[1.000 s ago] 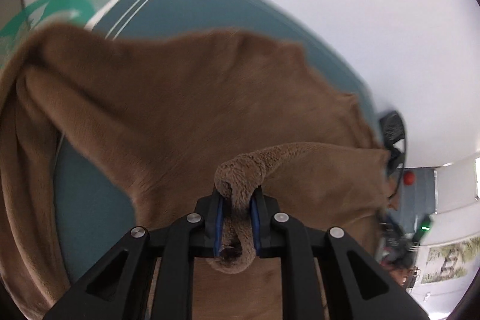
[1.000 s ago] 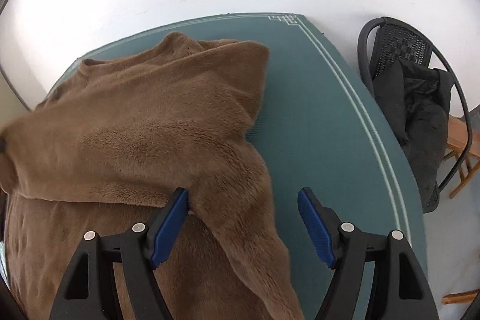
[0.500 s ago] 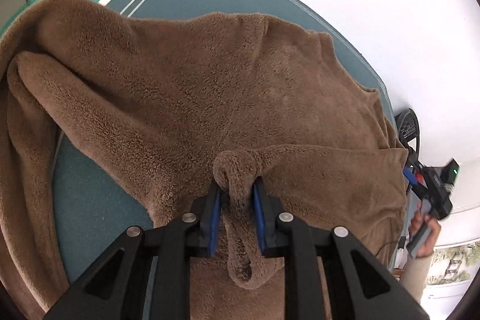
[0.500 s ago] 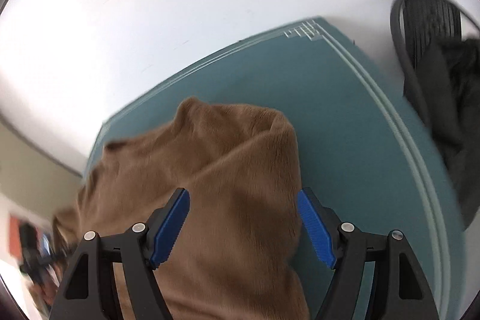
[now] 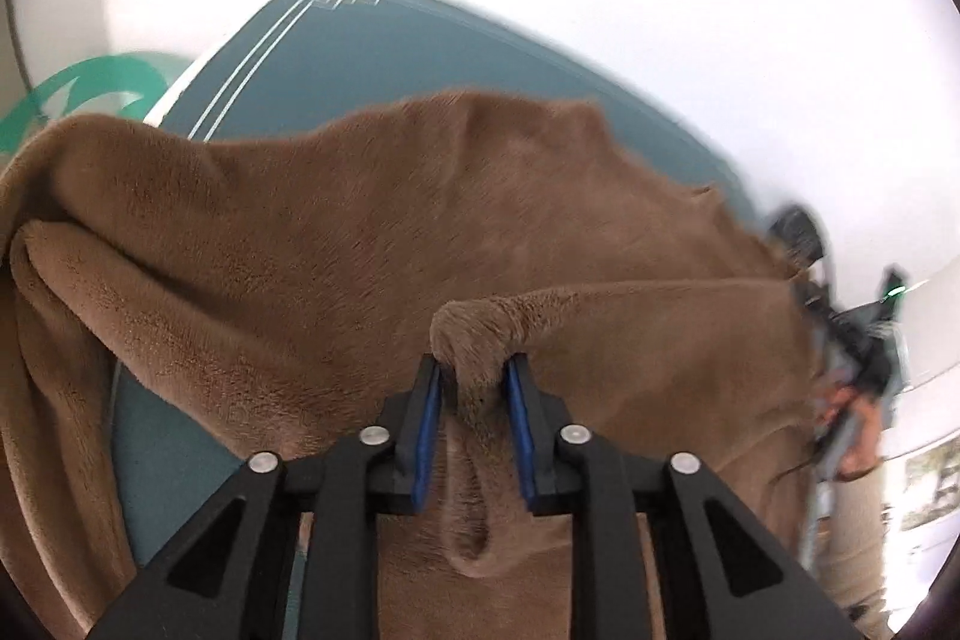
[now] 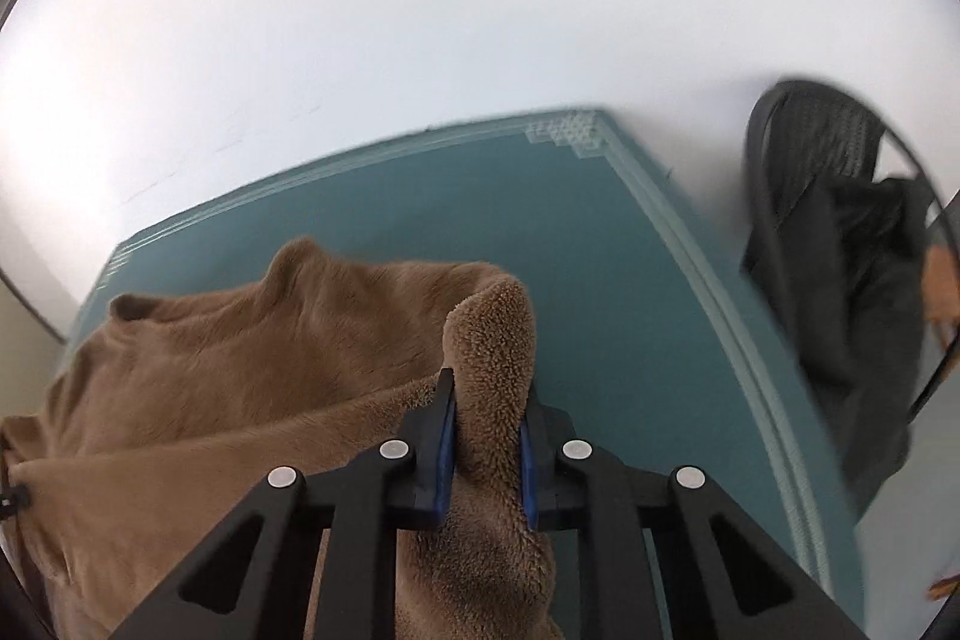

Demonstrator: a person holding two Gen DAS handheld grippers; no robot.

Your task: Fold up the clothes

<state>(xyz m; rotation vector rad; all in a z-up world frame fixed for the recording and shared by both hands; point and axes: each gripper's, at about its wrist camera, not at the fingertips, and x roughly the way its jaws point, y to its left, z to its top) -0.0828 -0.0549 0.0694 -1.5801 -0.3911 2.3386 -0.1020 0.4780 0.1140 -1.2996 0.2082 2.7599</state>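
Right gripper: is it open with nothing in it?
No, the right gripper is shut on a fold of the brown fleece, pinched between its blue pads.

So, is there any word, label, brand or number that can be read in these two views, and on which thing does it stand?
None can be read.
Brown garment: no tag or print shows.
Teal mat: only pale border lines and a corner pattern, no letters.
Picture on the wall, at the right edge of the left view: too blurred to tell whether it bears text.
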